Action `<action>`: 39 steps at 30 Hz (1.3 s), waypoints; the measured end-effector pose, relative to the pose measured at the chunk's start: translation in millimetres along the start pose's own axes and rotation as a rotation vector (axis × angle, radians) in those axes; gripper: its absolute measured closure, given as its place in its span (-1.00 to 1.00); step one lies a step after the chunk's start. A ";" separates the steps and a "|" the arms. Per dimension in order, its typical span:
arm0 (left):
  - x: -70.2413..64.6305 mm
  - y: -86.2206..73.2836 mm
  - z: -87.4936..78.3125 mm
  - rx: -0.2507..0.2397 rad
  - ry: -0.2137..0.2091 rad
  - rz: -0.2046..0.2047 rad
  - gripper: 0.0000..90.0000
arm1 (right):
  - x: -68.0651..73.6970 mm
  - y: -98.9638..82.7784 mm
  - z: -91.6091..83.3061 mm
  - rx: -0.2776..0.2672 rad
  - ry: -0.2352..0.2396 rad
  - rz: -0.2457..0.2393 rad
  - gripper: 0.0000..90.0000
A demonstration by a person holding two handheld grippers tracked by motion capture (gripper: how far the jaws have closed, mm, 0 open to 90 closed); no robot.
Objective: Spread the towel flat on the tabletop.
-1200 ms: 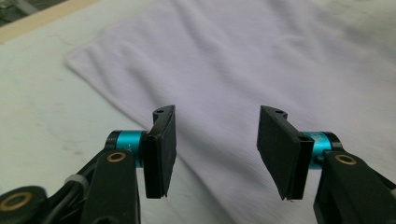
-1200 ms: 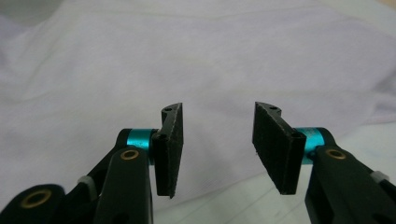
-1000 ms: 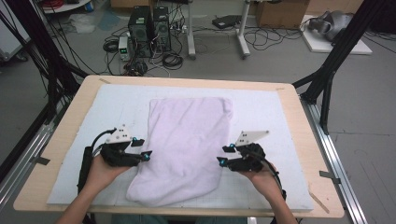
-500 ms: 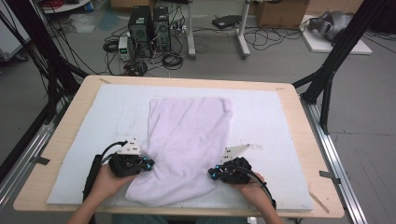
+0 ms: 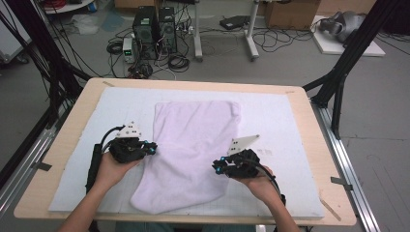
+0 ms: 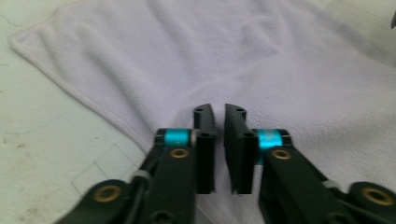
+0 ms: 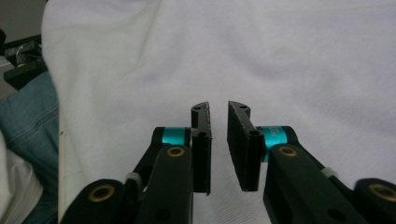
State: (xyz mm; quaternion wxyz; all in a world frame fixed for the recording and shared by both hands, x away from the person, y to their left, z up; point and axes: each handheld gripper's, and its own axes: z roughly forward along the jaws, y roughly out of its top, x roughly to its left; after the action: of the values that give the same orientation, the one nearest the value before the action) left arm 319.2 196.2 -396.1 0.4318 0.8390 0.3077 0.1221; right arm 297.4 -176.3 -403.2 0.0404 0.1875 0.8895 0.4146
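Observation:
A pale lilac towel (image 5: 193,140) lies flat on the white mat (image 5: 280,121), with its near end pulled in and rounded. My left gripper (image 5: 153,147) hovers at the towel's left hem. In the left gripper view the towel (image 6: 261,56) lies under the left gripper (image 6: 218,109), whose jaws stand a narrow gap apart with no cloth between them. My right gripper (image 5: 215,168) is at the towel's right side and points left. In the right gripper view the right gripper (image 7: 218,108) stands over the towel (image 7: 280,56), also slightly apart and empty. Both pairs of jaws have just been opening.
The mat covers most of a wooden table (image 5: 67,121). Black frame posts (image 5: 338,82) stand at the table's far corners. Computers and cables (image 5: 154,34) sit on the floor beyond. The person's jeans (image 7: 23,140) show past the mat's near edge.
Both grippers dipped toward the near edge half a second ago and have come back up the table. The right gripper now sits a little further left than at first.

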 end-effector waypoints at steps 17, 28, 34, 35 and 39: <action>-68.7 -60.2 -27.2 0.057 -0.140 0.095 -0.15 | 49.5 -48.8 3.5 0.020 0.020 -0.022 0.15; -71.1 -56.9 -19.6 0.040 -0.151 0.115 0.95 | 43.9 -27.0 3.8 0.031 0.025 -0.078 0.77; -53.9 -24.8 -27.9 -0.068 -0.081 0.079 0.96 | 24.1 0.0 -20.4 -0.011 -0.004 -0.048 0.76; -48.8 -18.8 -26.6 -0.076 -0.068 0.072 0.96 | 19.1 4.9 -21.5 -0.014 -0.015 -0.039 0.76; -23.5 7.6 -13.1 -0.082 0.025 0.072 0.96 | -6.0 22.9 -15.2 0.003 -0.060 0.010 0.76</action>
State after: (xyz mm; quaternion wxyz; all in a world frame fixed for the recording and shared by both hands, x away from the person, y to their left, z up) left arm 297.8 186.7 -380.8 0.4573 0.8296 0.2775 0.1602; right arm 306.4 -176.1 -376.5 0.0647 0.2042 0.8875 0.4079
